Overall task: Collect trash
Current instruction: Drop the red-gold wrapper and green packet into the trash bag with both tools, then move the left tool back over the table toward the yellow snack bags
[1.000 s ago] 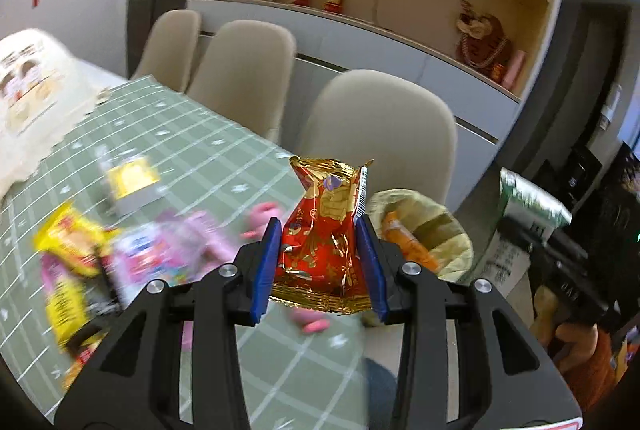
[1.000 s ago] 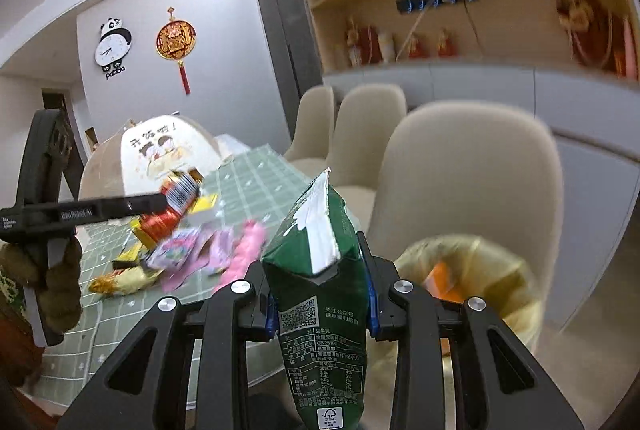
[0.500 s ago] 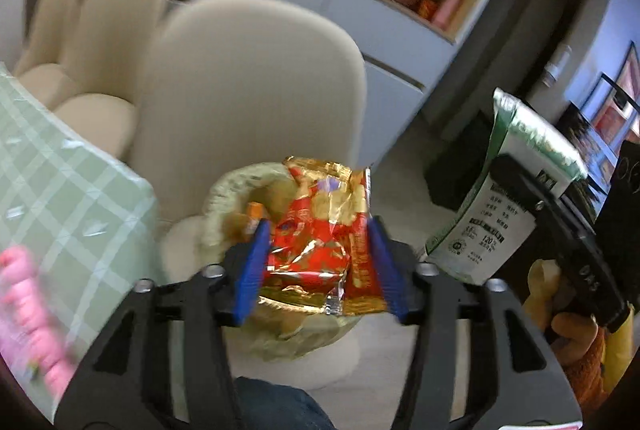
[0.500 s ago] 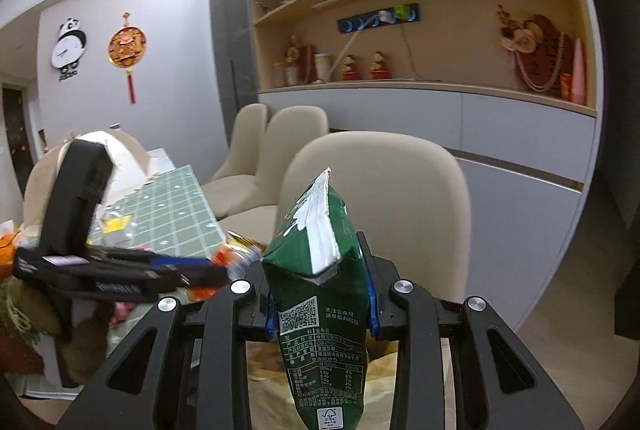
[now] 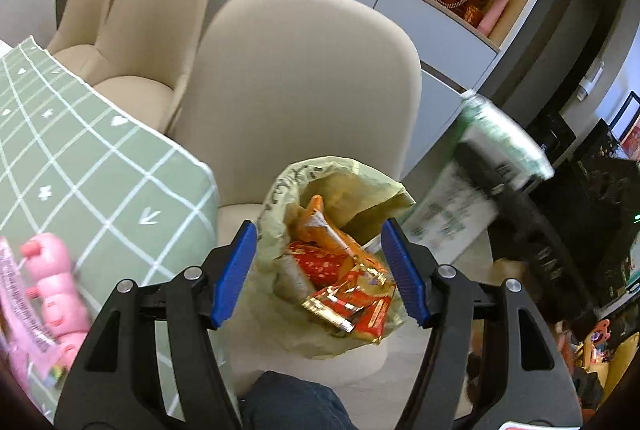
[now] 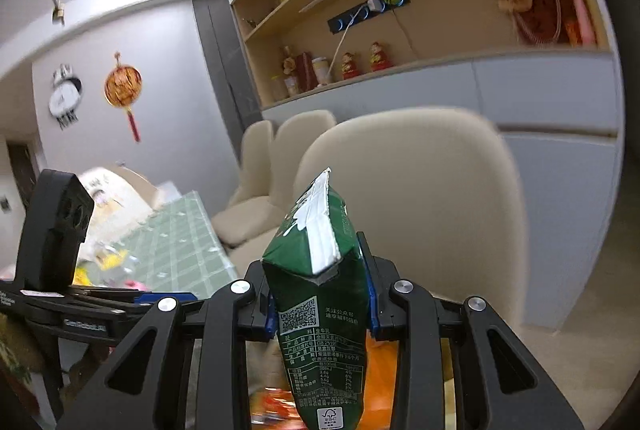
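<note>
My left gripper (image 5: 320,270) is open and empty, above a yellow-green trash bag (image 5: 352,189) that sits on a beige chair. A red and gold snack wrapper (image 5: 352,304) lies loose at the bag's mouth, on top of orange and red wrappers (image 5: 324,230). My right gripper (image 6: 322,294) is shut on a green milk carton (image 6: 320,270). The carton also shows blurred at the right of the left wrist view (image 5: 480,181), beside the bag. The left gripper shows at the left of the right wrist view (image 6: 72,306).
A table with a green checked cloth (image 5: 80,157) is at the left, with a pink toy and pink packets (image 5: 44,294) at its near corner. Beige chairs (image 5: 132,21) line its far side. A shelf unit (image 6: 420,9) stands behind.
My left gripper swung from over the table to above the bag, opened and let go of the red and gold wrapper, which fell to the bag's mouth. My right gripper brought the carton closer to the bag.
</note>
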A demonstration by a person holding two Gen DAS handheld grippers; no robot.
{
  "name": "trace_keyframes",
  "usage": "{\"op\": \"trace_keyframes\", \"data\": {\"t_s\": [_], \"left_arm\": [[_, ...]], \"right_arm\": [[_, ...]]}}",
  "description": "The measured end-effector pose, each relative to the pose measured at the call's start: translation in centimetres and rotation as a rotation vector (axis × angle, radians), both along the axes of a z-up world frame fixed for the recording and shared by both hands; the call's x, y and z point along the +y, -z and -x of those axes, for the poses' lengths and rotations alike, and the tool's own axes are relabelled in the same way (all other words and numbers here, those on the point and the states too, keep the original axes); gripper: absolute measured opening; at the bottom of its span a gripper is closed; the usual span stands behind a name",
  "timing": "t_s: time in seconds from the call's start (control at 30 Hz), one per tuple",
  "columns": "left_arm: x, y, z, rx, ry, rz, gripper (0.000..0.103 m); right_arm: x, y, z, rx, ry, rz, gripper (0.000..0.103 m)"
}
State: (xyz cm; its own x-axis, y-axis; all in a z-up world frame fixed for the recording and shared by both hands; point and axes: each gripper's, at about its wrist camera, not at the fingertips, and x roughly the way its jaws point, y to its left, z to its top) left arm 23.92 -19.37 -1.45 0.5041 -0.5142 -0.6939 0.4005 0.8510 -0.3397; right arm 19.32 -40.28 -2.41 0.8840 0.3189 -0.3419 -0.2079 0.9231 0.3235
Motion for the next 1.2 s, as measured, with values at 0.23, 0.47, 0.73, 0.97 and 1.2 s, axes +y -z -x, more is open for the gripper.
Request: {"op": "trace_keyframes", "data": {"t_s": [0.23,0.47,0.73,0.97,1.2], "left_arm": [[1.5,-0.3,1.2,0.012,0.012,-0.021,0.061],[1.8,-0.4,1.8,0.013,0.02,-0.016,0.061],[4.1,-1.8,3.1,-0.01,-0.015,-0.002,0.061],[10.1,-3.6,4.9,-0.058,-0.092,0.004,0.062],[17.7,-5.2,7.0,-0.12,-0.189,-0.026,0.062]], "right_arm": [[0.8,6.6,-2.2,0.155,0.061,0.132,0.031],[-1.9,10.5,-4.3,0.361,0.061,0.084,0.031],[-0.7,9.8,-4.2,0.405,-0.042,0.117,0.052],[0.2,5.5,-1.6,0.325,-0.022,0.198,0.056],[4.1,-0.2,0.8,0.232,-0.07,0.242,0.056]]}}
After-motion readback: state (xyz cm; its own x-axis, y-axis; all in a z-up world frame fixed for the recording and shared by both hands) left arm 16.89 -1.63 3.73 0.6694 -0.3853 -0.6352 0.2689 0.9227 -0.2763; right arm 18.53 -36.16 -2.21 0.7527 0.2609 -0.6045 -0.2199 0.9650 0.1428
